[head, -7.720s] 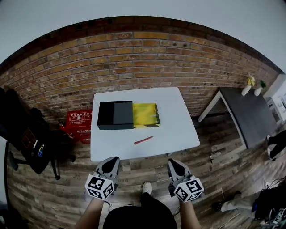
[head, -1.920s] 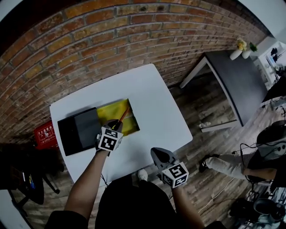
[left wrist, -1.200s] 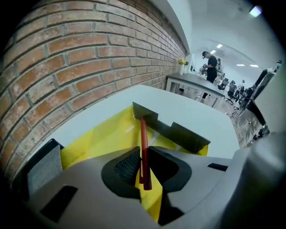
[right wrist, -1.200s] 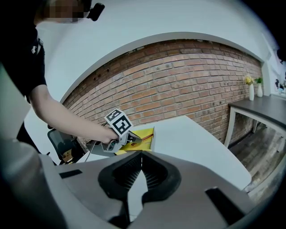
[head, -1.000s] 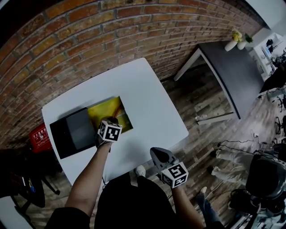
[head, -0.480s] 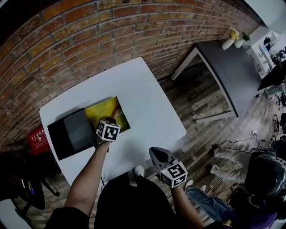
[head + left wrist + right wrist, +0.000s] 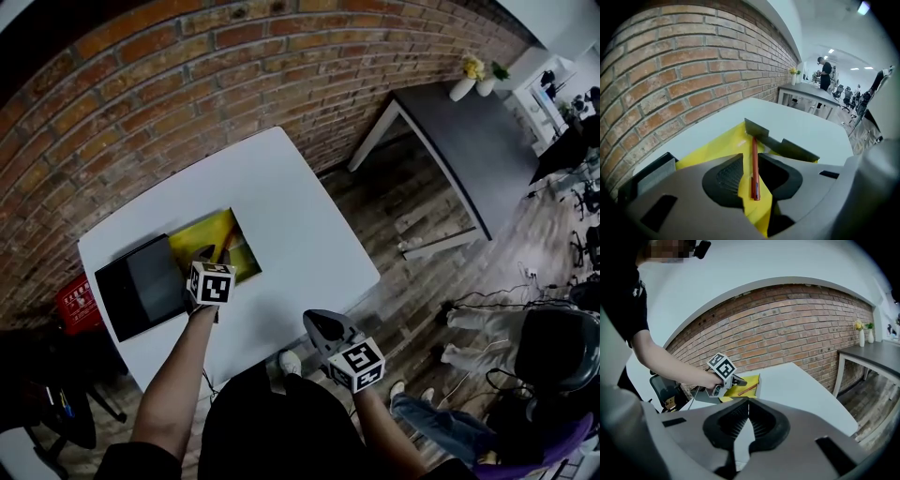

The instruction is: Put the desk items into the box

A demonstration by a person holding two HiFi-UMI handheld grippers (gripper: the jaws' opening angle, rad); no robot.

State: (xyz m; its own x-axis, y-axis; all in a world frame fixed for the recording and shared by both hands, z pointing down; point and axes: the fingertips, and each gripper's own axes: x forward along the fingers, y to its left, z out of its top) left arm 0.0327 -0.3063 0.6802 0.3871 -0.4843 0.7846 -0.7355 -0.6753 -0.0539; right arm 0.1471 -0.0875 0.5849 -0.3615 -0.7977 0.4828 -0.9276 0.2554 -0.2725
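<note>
above white table [image 7: 291, 216], left gripper [image 7: 751, 174] jaws are opening, pen [image 7: 753, 161] unclamped between them in box [image 7: 715, 146]; right gripper [image 7: 745, 420] jaws together.

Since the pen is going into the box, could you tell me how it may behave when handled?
The red pen looks slim and straight, so probably stiff and light. Its round barrel may roll or slide on the yellow lining of the box. The left hand-held gripper has its jaws opening around it, so it may drop.

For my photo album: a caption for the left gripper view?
Left tongs opening over the yellow-lined box, red pen loose between them.
</note>
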